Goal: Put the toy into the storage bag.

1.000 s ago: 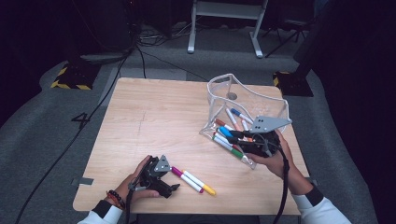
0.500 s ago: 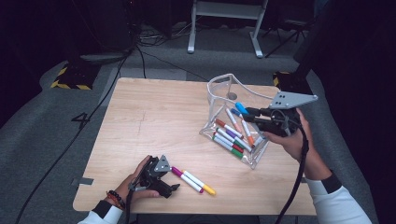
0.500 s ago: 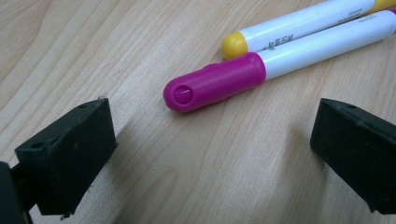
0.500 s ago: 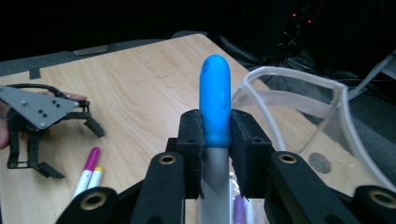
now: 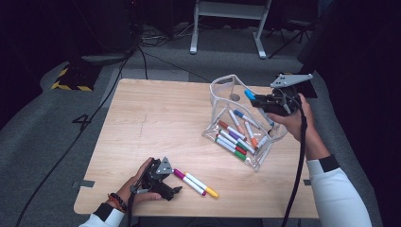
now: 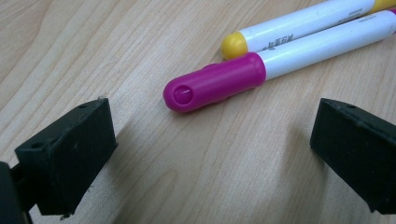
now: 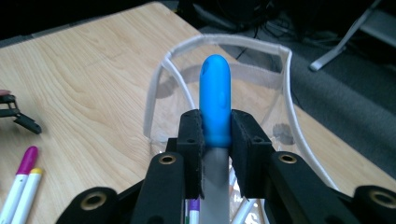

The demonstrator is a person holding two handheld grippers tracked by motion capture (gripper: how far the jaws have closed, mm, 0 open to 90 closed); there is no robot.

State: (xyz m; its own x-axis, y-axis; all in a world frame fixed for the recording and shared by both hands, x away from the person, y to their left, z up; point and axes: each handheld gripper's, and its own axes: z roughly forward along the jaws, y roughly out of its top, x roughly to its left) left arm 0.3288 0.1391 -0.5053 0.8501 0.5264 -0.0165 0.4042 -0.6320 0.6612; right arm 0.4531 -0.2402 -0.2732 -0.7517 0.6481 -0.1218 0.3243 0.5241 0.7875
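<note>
We see a light wooden tabletop (image 5: 156, 123) standing on grey floor. On its right half lies a clear plastic pouch (image 5: 236, 137), open towards the far side, with several markers inside. Near the front edge, left of centre, two markers lie side by side, touching: a pink-capped marker (image 5: 187, 178) and a yellow-capped marker (image 5: 204, 187). The left hand-held gripper (image 5: 161, 182) rests on the tabletop just left of them.

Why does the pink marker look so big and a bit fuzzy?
In the left gripper view the camera sits very close, so the magenta-capped white marker looks huge and soft-edged; in the high view it is small, and the room beyond the light wooden table is dark.
</note>
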